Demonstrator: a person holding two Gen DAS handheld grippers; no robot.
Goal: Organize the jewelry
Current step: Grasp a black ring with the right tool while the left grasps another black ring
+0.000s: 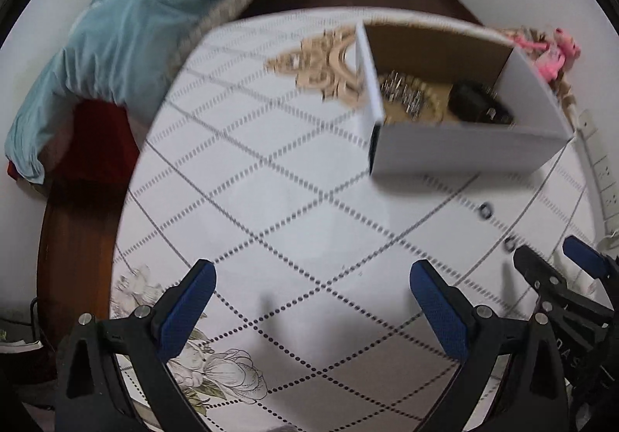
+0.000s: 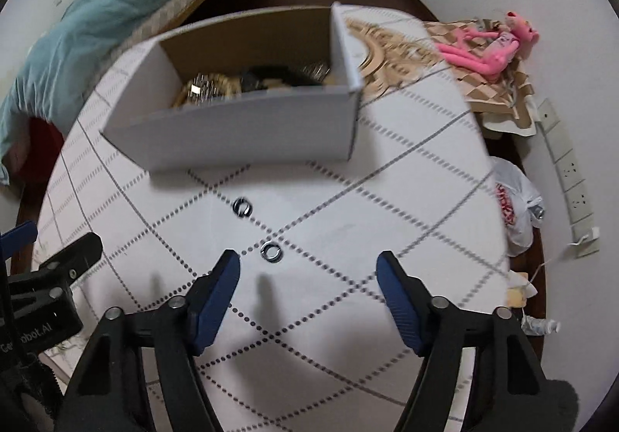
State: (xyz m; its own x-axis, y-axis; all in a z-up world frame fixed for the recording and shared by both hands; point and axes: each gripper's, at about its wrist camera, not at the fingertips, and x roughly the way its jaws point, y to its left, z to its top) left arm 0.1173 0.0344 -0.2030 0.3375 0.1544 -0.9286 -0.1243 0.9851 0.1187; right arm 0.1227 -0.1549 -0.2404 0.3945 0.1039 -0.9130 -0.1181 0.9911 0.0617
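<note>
Two small silver rings lie on the white dotted tablecloth: the near ring just ahead of my right gripper, the far ring closer to the box. They also show in the left wrist view, near ring and far ring. A white cardboard box holds a gold bracelet, silver pieces and a dark item. My left gripper is open and empty over bare cloth. My right gripper is open and empty.
A carved wooden ornament lies behind the box. A pink plush toy rests on checkered cloth at the right. A power strip and a plastic bag are off the table's right edge. A bed with a teal blanket stands left.
</note>
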